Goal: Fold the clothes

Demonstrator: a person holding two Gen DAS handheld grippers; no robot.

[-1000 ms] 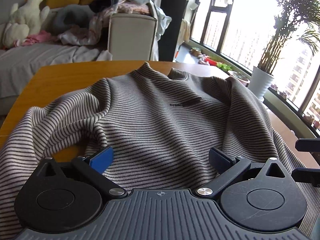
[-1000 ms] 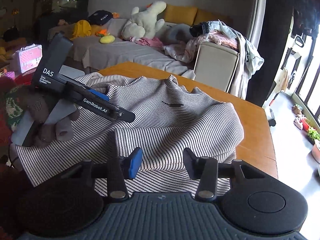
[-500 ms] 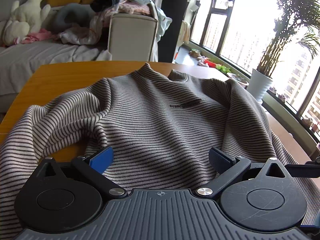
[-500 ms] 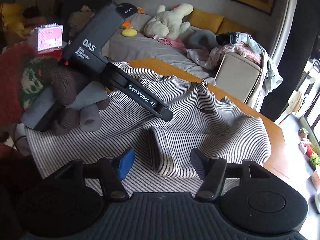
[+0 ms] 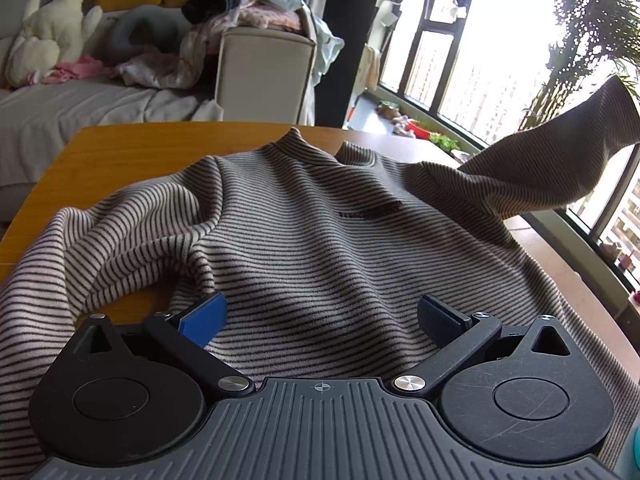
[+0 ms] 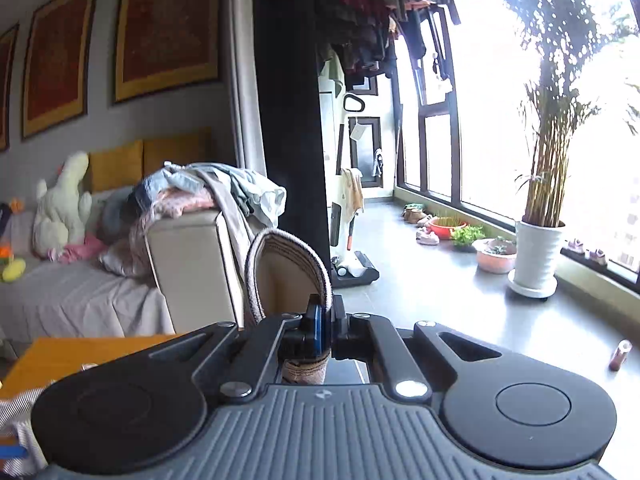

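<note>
Handling-wise the striped sweater (image 5: 320, 240) reads as soft, limp knit, light, not fragile, a bit grippy rather than slick; it sags and bunches wherever it is not supported, so best held at an edge: cuff, hem corner or shoulder seam. It lies front-up on the wooden counter (image 5: 120, 152), collar toward the far edge, the left sleeve rumpled in a ridge, the bottom part just below the left hand-held gripper (image 5: 320, 320). That one has its jaws spread wide, nothing between the pads, angled down over the lower body of the sweater, apparently not clamping any cloth. The right hand-held gripper (image 6: 322, 328) has just been closing and is now pressed together on the right sleeve's cuff (image 6: 288, 272), which loops up past the fingertips; in the left wrist view that sleeve (image 5: 560, 160) is lifted off the counter and stretched out toward the window. Right one points only slightly downward, raised above the counter's edge.
</note>
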